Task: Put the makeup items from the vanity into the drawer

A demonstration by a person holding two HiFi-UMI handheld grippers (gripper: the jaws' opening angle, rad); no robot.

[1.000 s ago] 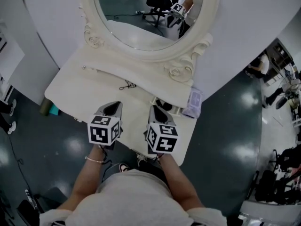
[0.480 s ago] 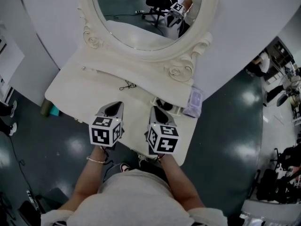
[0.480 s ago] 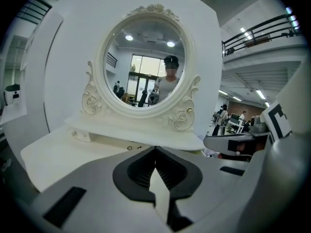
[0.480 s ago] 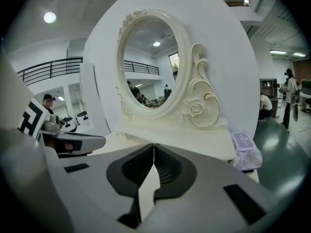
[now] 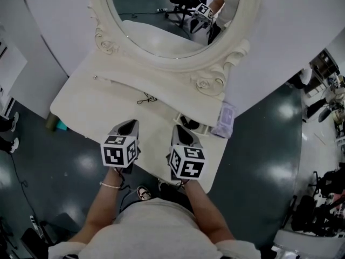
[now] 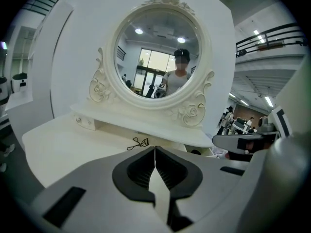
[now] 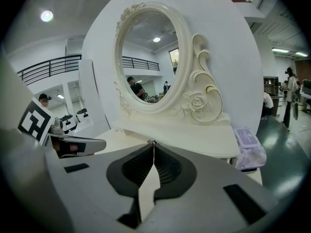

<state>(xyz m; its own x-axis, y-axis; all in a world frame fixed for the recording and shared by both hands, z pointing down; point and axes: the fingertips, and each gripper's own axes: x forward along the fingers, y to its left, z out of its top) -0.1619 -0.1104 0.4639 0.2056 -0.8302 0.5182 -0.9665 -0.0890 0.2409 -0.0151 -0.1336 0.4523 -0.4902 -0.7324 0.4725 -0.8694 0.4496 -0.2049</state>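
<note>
Jaws of both my grippers are pressed together with nothing between them, the left gripper (image 5: 129, 125) and the right gripper (image 5: 181, 129) side by side over the front edge of the vanity (image 5: 81, 104), on the near side of the mirror (image 5: 161, 20). Just below the mirror's frame a black eyelash curler (image 5: 145, 98) lies flat on the top, apart from both my tips. A purple packet (image 5: 225, 118) sits beside the mirror's right-hand scroll.
</note>
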